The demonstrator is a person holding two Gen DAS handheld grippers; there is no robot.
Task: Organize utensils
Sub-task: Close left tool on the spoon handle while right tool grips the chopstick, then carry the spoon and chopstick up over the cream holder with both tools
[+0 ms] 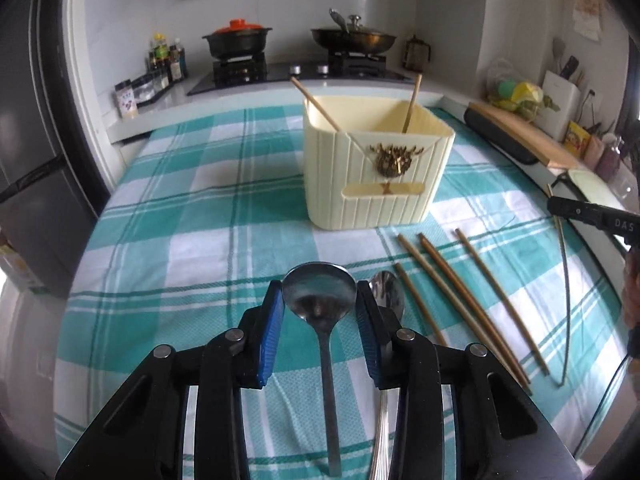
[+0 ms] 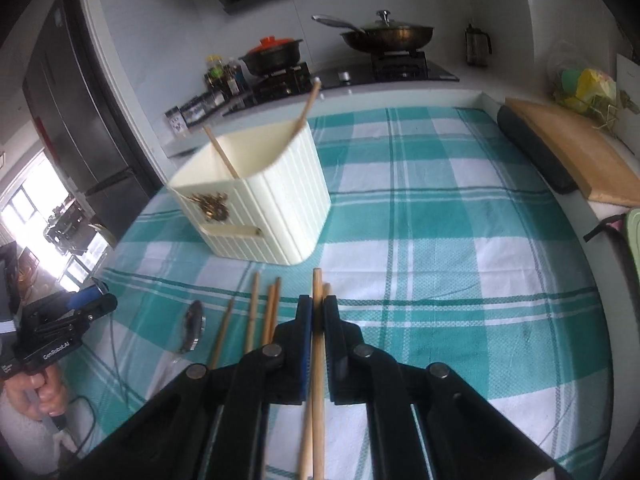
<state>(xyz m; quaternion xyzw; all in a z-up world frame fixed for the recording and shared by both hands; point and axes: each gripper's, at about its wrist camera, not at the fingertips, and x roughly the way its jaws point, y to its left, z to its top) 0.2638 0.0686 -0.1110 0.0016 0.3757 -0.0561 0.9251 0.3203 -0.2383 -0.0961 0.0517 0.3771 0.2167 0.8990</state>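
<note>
Left wrist view: steel spoon point(image 1: 320, 300) sits bowl-first between the blue pads point(image 1: 272, 332) of the left gripper point(image 1: 320, 312), clamped across the bowl's widest part, handle running back under the camera. Judgement: polished metal, rigid, moderately heavy at the bowl end, slippery; a grip on a curved bowl edge can let it pivot or squirt out, the neck or flat handle would be a safer hold. A second, smaller spoon point(image 1: 386, 292) lies on the cloth just right of the gripper, partly under the right finger. Right wrist view: right gripper point(image 2: 318, 312) is pinched shut on a pair of wooden chopsticks point(image 2: 317, 360), tips poking out past the pads, shafts trailing back below the camera. Judgement: light, stiff, dry wood, decent friction, but held near one end the two sticks may scissor or droop; hold level and drop tips-down. Four more chopsticks point(image 1: 460, 304) lie loose on the cloth, roughly parallel, between the two grippers. Cream ribbed utensil holder point(image 1: 376, 168) stands upright further back on the desk, two chopsticks point(image 1: 316, 104) already leaning inside; looks light plastic, may tip or slide if bumped. Green-and-white checked tablecloth point(image 1: 200, 220) covers the desk, soft, can snag tips. Stove point(image 1: 300, 74) with pots sits behind, well apart.
</note>
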